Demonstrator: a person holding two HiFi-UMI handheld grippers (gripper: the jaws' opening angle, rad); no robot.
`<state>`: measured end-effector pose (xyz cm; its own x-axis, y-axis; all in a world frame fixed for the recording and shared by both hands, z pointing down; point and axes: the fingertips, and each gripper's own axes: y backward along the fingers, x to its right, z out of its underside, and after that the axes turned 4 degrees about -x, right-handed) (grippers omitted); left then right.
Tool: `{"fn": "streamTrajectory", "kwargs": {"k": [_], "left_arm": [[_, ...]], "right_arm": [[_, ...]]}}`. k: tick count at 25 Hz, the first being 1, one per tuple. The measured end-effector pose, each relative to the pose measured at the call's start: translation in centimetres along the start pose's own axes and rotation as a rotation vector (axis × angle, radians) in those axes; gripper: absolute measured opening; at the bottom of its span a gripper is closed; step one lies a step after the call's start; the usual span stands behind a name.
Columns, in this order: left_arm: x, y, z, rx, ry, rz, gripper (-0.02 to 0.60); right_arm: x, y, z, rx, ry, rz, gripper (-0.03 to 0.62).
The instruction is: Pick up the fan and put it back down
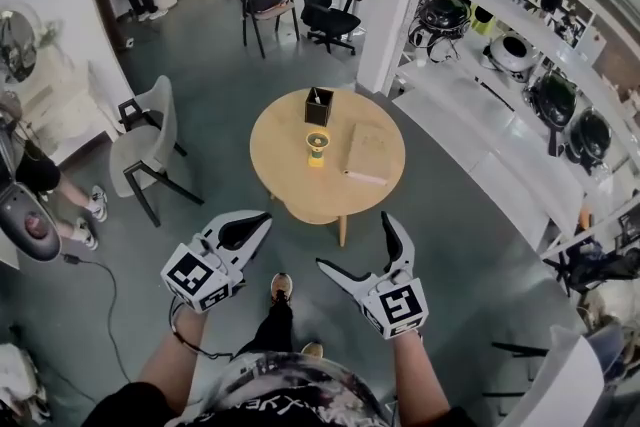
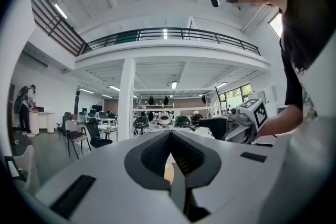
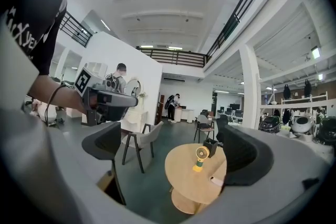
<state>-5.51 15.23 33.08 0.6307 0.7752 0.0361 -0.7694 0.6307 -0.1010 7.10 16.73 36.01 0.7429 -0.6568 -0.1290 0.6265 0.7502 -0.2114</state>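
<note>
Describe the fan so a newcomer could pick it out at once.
Find the round wooden table on the grey floor. On it are a black box, a flat tan board and the fan. The fan is the small upright one, a round head on a yellow stem.

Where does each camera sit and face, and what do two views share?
Head view: on the head, facing down at the fan on the round table; forearms, left gripper, right gripper.
Left gripper view: along shut jaws, toward the pillar; right gripper.
Right gripper view: along open jaws, toward the fan; left gripper.
Shared: fan, in head and right gripper views.
</note>
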Motion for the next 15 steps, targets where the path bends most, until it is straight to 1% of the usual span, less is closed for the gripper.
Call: {"fn": "streamTrajectory", "kwargs": {"k": [4, 15], "left_arm": [[-2.9, -2.0, 1.0, -0.001, 0.009, 0.014, 0.017], [-10.9, -7.2, 3.0, -0.015, 0.035, 0.023, 0.017]], "right_arm": [[1.6, -3.0, 0.5, -0.009, -0.006, 0.011, 0.586], [6.1, -11.7, 1.1, -0.041, -0.010, 0.004, 0.586]]}}
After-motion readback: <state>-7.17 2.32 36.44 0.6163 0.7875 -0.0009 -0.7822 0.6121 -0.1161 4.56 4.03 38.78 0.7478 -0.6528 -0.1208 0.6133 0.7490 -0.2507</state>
